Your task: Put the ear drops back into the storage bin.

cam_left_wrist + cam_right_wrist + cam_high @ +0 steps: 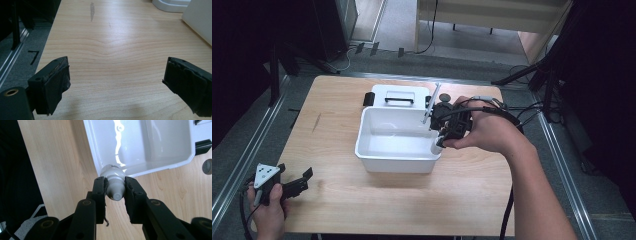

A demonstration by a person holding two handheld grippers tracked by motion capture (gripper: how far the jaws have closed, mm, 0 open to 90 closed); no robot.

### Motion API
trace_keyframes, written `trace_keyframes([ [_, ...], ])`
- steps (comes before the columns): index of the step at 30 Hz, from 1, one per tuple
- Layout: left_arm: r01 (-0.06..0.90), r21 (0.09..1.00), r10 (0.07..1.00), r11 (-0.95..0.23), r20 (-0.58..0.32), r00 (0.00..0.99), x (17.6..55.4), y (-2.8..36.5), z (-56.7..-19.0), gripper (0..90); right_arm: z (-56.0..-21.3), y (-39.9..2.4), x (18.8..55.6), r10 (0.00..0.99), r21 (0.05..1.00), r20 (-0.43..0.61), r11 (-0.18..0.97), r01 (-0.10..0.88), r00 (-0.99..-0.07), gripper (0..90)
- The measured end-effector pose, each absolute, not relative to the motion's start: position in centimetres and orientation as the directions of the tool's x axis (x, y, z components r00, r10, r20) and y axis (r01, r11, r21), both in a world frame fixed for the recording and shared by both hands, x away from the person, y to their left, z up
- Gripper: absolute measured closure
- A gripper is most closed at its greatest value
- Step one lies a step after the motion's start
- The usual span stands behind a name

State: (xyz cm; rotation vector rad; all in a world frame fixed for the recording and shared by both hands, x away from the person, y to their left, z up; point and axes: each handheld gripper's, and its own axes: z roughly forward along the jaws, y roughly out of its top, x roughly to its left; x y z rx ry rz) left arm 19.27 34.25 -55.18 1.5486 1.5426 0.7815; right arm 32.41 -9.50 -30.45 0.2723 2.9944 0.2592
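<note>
Bright overhead light, glare streak inside the white bin (140, 142), dark surroundings, soft focus.

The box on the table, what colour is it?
White; the box shows best in the high view.

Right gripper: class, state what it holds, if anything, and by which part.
The right gripper holds a small white bottle, clamped on its ribbed cap end, at the rim of the white bin.

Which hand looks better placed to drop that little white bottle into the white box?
The right: its tool already grips the bottle at the rim of the box. The left tool sits open by the table's near corner.
</note>
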Motion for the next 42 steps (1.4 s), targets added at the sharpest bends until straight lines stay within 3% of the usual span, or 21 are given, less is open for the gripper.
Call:
trace_keyframes([
  [42, 0.501, 0.864, 0.991, 0.059, -0.112, 0.077, 19.2, 34.3, -55.2, 7.2, -35.9, -6.4, 34.8, 0.162, 0.123, -0.067, 0.981, 0.153, -0.985, 72.2],
])
